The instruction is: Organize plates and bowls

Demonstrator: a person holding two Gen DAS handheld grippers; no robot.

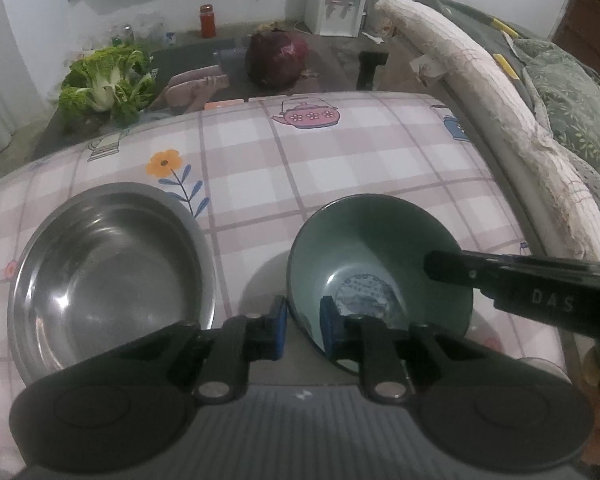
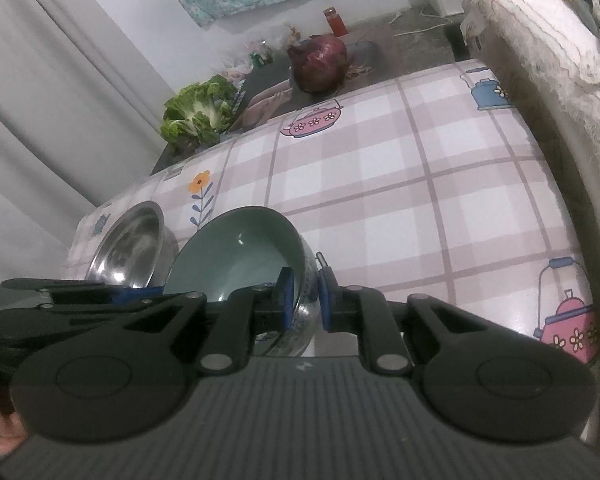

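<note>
Both grippers sit at the near edge of the table [image 1: 340,168], which is covered in a pink-checked cloth with teapot prints.

Green bowl [image 1: 380,256]: upright near the front edge, right of centre. Left gripper [image 1: 303,328] pinches its near-left rim, one blue pad outside the wall, the other inside. Right gripper [image 2: 303,300] pinches the bowl's right rim the same way, inner pad against the green glaze, outer pad on the patterned outer wall. In the left wrist view the right gripper's black finger reaches in over the bowl from the right.

Steel bowl [image 1: 108,272]: empty, just beside the green bowl on its left, rims close; whether they touch I cannot tell. It sits near the table's left-front corner.

Open room: the whole far half of the cloth beyond both bowls is bare, and so is the stretch to the right of the green bowl.

Edges: a padded, worn white rail [image 1: 480,92] borders the table's right side. Past the far edge lies a lower dark surface with a leafy green vegetable [image 1: 104,84] and a red cabbage [image 1: 278,58].
</note>
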